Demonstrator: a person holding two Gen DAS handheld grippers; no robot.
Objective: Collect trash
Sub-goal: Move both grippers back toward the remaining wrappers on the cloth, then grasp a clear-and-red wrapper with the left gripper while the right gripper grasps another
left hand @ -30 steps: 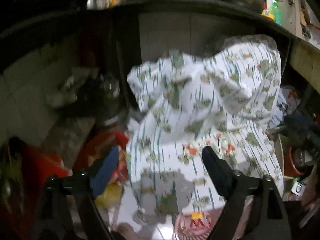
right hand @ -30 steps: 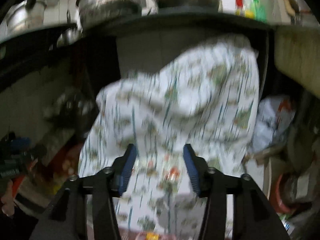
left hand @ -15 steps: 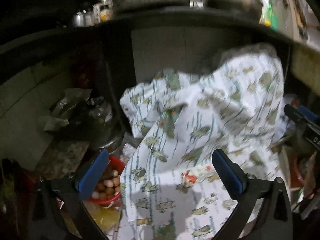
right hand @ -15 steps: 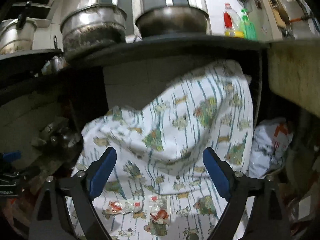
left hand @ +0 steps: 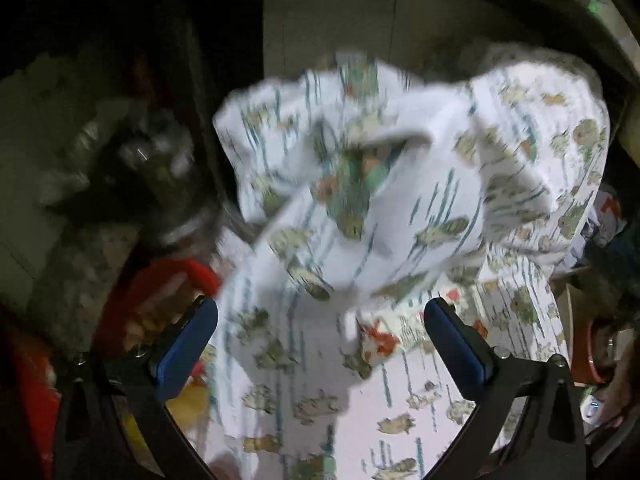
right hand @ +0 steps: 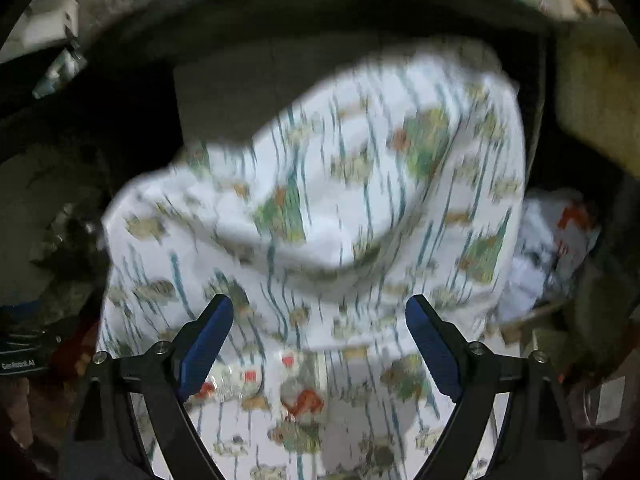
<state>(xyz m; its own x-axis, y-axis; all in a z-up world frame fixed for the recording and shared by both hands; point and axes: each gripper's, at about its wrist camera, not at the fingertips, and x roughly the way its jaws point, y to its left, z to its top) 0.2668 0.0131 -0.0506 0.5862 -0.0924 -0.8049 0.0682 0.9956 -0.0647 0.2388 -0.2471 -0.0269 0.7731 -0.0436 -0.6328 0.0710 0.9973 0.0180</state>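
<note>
Both my claws are spread wide with nothing in them, left gripper (left hand: 320,338) and right gripper (right hand: 319,336). Just ahead of both, low under the dark counter (right hand: 320,12), sits the printed plastic bag (right hand: 320,200). Looks light, floppy and slippery, so I'd pinch a bunched fold near its top (left hand: 384,128).

**Cloth, plastic, metal**

We see a soft, matt printed cloth (left hand: 400,208), crumpled. Our left gripper (left hand: 320,344) and right gripper (right hand: 320,344) look like black plastic with smooth blue pads (right hand: 204,344). A glossy crinkled wrapper (right hand: 228,380) lies on the cloth.
</note>
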